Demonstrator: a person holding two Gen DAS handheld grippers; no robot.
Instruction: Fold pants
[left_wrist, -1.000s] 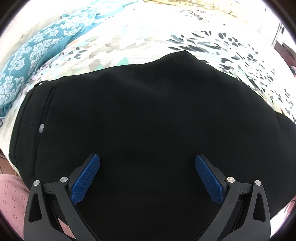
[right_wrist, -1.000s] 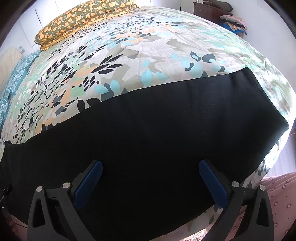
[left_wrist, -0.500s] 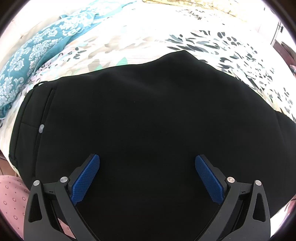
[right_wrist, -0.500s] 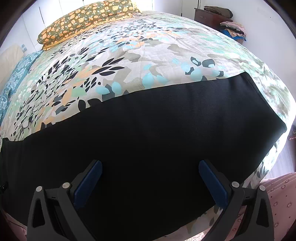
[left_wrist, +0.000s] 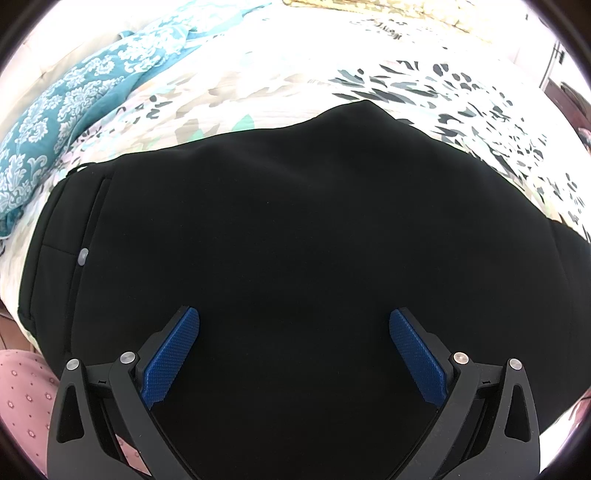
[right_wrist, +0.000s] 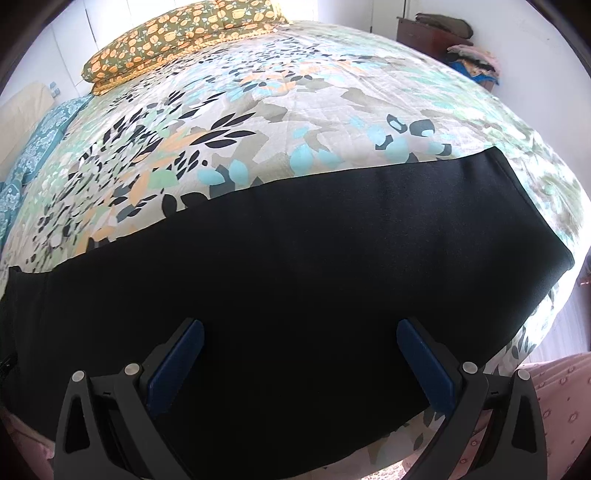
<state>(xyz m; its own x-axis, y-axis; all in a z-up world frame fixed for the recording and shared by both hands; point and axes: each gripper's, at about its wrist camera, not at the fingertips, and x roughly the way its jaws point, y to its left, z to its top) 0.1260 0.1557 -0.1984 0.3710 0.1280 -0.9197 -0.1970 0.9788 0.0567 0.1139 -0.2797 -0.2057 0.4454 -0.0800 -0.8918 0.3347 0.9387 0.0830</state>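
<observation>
Black pants lie flat along the near edge of a bed with a leaf-patterned cover. The left wrist view takes in the waist end, with a small grey button near the waistband at the left. The leg end stretches to the right in the right wrist view, legs stacked. My left gripper hovers open over the seat area, blue pads wide apart. Above the legs, my right gripper is open as well. Neither holds cloth.
A teal patterned cloth lies at the bed's left side. Orange floral pillows sit at the head of the bed. A dark dresser with piled clothes stands at the far right. Pink dotted fabric shows below the bed edge.
The right wrist view has drawn back slightly, so more of the bedcover shows beyond the pants. The left gripper has barely moved. Both stay open.
</observation>
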